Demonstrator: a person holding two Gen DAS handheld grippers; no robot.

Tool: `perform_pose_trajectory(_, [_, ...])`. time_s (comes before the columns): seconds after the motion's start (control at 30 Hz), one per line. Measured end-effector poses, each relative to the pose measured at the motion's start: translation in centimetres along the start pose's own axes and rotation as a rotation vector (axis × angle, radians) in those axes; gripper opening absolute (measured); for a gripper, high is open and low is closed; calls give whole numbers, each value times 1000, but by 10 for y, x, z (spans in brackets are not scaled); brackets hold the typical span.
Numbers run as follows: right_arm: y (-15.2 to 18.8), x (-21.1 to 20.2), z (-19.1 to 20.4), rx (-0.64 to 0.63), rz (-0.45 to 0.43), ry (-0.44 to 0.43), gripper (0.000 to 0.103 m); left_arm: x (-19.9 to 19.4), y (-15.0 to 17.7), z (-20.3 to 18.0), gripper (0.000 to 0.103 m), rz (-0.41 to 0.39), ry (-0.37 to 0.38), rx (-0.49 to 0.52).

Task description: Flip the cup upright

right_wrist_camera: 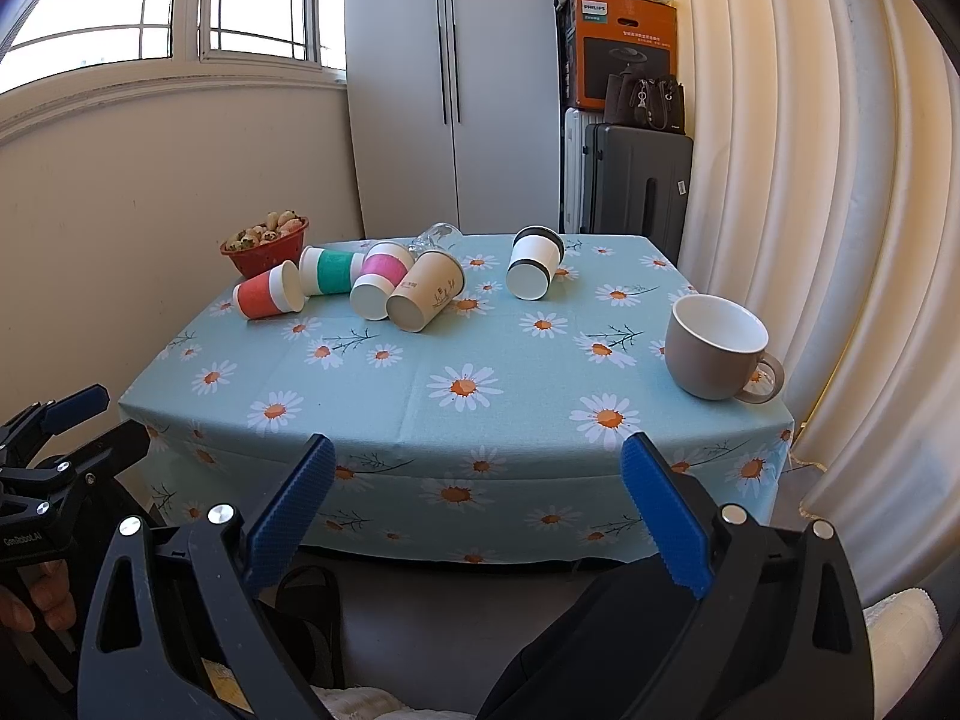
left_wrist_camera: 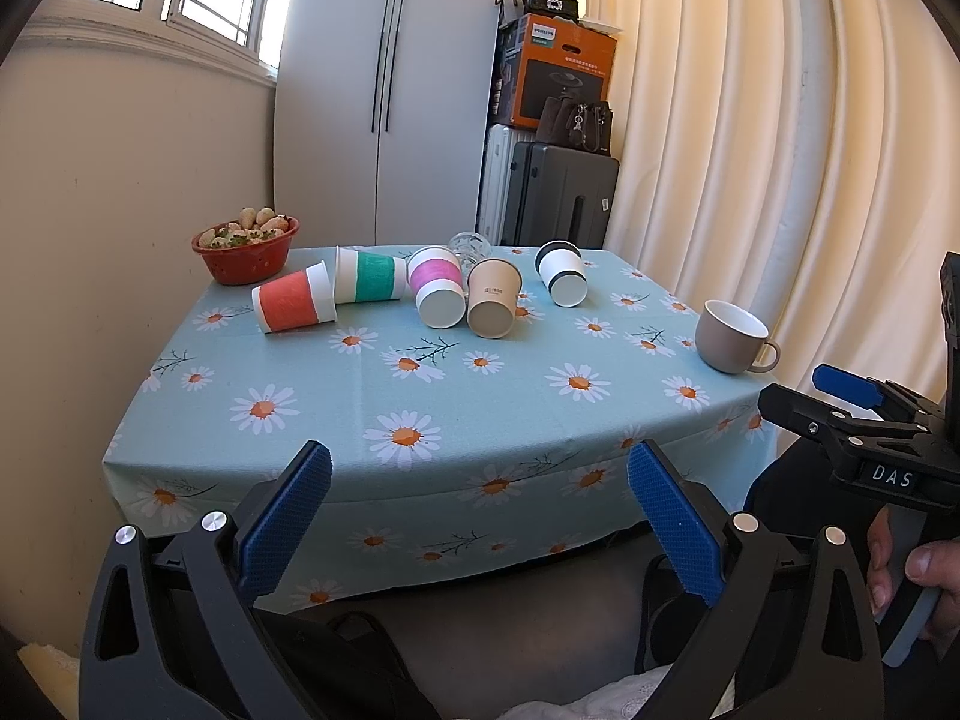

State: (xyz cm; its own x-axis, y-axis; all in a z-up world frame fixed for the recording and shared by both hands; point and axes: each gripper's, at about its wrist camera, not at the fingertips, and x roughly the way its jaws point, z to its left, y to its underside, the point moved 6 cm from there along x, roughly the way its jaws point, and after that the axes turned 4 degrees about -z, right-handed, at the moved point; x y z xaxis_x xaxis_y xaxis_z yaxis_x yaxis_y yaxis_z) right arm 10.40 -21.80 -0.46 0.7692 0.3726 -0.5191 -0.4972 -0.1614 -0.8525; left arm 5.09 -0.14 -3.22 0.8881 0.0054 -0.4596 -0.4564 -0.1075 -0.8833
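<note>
Left wrist view: left tongs [left_wrist_camera: 480,468] spread wide, nothing between the blue pads, held off the near edge of the desk [left_wrist_camera: 336,384], which has a daisy-print cloth. Far side of the desk, a row of paper cups all on their sides: red cup [left_wrist_camera: 292,305], green cup [left_wrist_camera: 367,275], pink cup [left_wrist_camera: 437,287], beige cup [left_wrist_camera: 493,306], and the dark-banded white cup [left_wrist_camera: 561,273] a bit apart to the right. Pink and beige touch; red rim overlaps the green one. A clear glass [left_wrist_camera: 470,247] lies behind pink and beige. Grey mug [left_wrist_camera: 729,336] stands upright near the right edge, handle to the right. Red bowl [left_wrist_camera: 246,252] of pale fruit at the far left corner. Right tongs [left_wrist_camera: 864,414] seen from the side at the right frame edge, held by a hand [left_wrist_camera: 918,564]; cannot tell their opening here.

Right wrist view: right tongs [right_wrist_camera: 477,462] wide apart, holding nothing, short of the desk's near edge. Same cups on their sides at the far side, mug upright at right. Left tongs [right_wrist_camera: 60,420] partly visible at the left edge.
</note>
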Motion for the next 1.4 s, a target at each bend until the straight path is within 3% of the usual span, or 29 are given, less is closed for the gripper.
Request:
perform_pose_trajectory(0.97, [5, 4, 1, -24, 12, -5, 95, 1, 2, -2, 97, -8, -7, -10])
perform_pose_trajectory(1.17, [2, 10, 1, -6, 36, -13, 95, -1, 0, -2, 97, -13, 22, -32])
perform_pose_trajectory(1.4, [-9, 35, -10, 62, 113, -69, 95, 10, -7, -1, 97, 33, 88, -73])
